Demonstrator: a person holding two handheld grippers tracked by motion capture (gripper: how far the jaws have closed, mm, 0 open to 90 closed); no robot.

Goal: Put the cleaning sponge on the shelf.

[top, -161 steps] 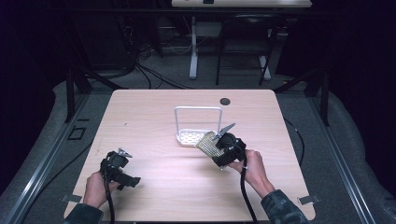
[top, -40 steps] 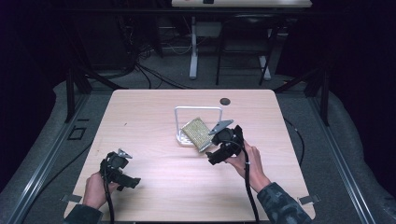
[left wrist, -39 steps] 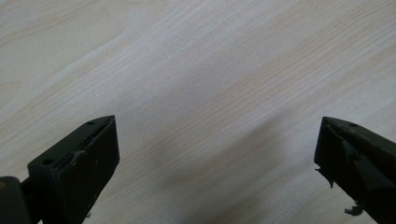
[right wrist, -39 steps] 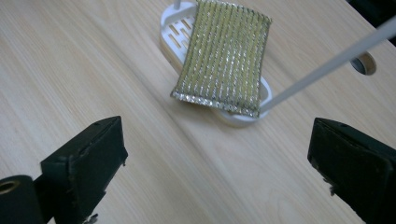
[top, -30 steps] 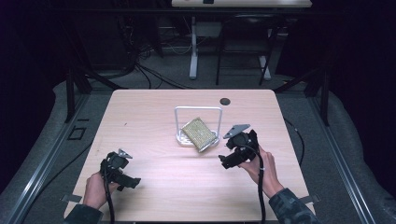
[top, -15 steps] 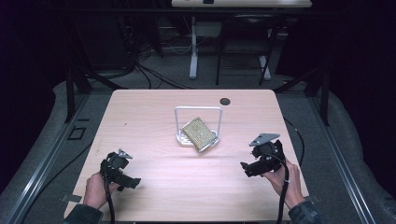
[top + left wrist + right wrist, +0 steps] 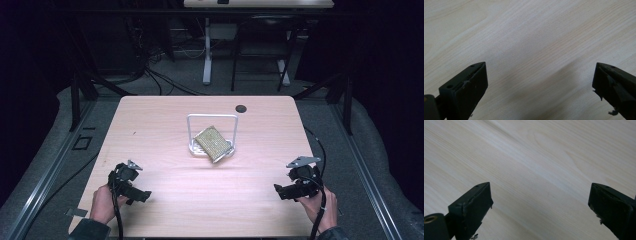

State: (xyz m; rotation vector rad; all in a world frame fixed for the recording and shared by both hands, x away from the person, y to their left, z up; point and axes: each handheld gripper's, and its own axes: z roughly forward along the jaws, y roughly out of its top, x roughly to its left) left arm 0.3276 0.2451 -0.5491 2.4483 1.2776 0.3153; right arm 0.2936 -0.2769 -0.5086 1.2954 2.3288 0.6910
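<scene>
Gold-coloured and finely meshed, the scouring pad (image 7: 212, 142) leans tilted inside the small white wire rack (image 7: 235, 131) near the middle of the table (image 7: 150, 120), its lower corner poking out past the rack's front edge toward 5 o'clock. You can expect it to be light, soft and springy, rough enough not to slip, and in no way fragile; the rack under it looks light too and may shift if you tug. If you pick it up again, pinch it across its thin faces at that free lower corner, clear of the wire. Your right gripper (image 7: 280, 190) sits at about 4 o'clock from the rack, well apart from it, low over bare wood, its jaws spread wide with nothing between them, though they have just narrowed a touch. Your left gripper (image 7: 142, 196) rests near the table's 7 o'clock corner, jaws likewise wide and empty. Compared with a few seconds ago, the pad has left your right gripper and gone into the rack, and that hand has drawn back toward you and to the right, while the left has kept its place.
</scene>
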